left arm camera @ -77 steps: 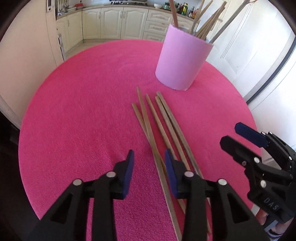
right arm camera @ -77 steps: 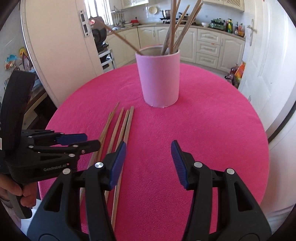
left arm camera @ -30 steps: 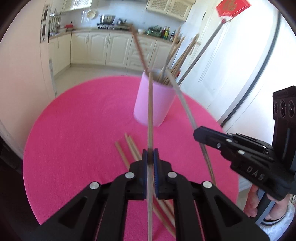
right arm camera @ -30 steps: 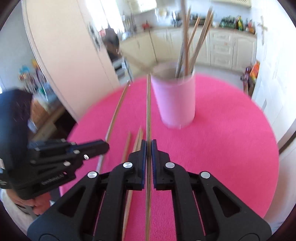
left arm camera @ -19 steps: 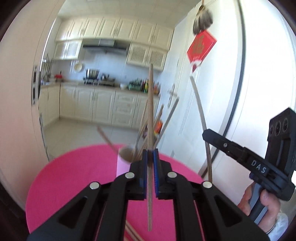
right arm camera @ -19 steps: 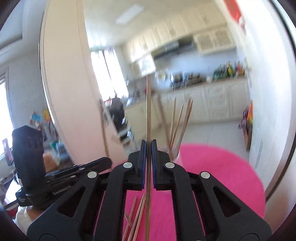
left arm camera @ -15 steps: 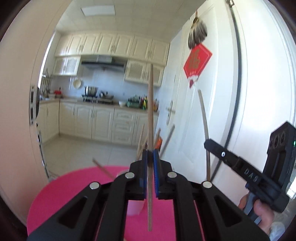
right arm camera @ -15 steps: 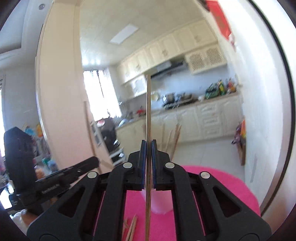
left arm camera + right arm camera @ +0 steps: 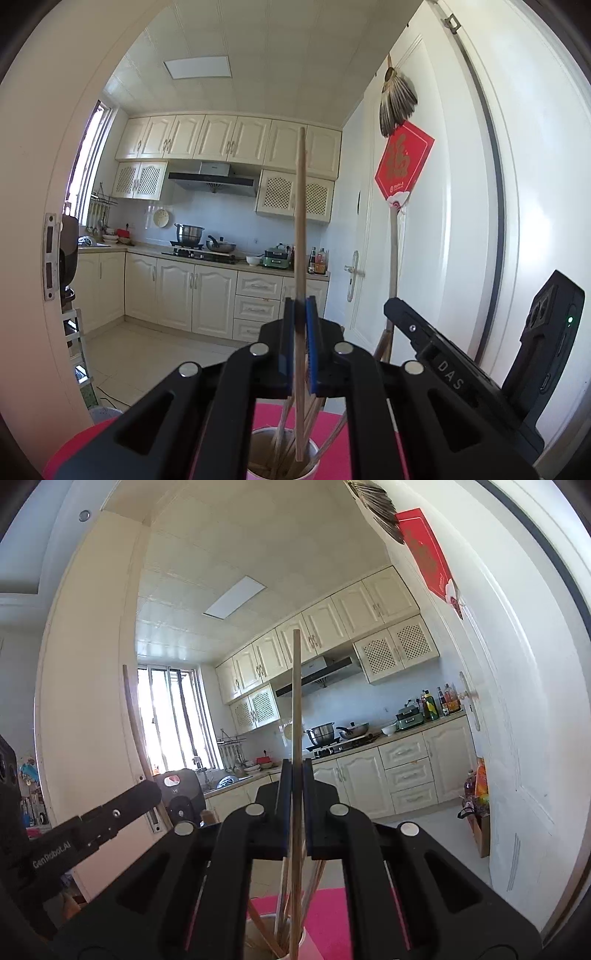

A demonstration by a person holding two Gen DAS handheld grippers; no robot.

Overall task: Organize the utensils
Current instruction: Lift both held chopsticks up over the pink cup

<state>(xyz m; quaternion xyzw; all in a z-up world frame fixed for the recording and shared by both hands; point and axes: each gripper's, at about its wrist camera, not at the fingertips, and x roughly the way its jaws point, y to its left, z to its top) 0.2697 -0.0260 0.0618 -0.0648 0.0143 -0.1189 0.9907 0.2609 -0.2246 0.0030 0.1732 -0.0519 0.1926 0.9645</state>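
Note:
My left gripper (image 9: 299, 341) is shut on a wooden chopstick (image 9: 301, 221) held upright, its lower end inside the mouth of the pink holder cup (image 9: 314, 452) among several other sticks. My right gripper (image 9: 294, 808) is shut on a second wooden chopstick (image 9: 295, 701), also upright, its lower end over the same cup (image 9: 301, 938). The right gripper also shows at the right of the left wrist view (image 9: 443, 369), with its chopstick (image 9: 394, 258). The left gripper shows at the left of the right wrist view (image 9: 99, 823), with its chopstick (image 9: 135, 716).
The pink table top (image 9: 70, 454) shows only at the bottom edges of both views (image 9: 328, 919). A white door (image 9: 461, 221) with a red paper sign (image 9: 402, 164) stands to the right. Kitchen cabinets and a stove (image 9: 203, 251) fill the background.
Both grippers closed on chopsticks from the table, lifted and tilted them upright. In the last half second the sticks' lower ends have come over and into the cup.

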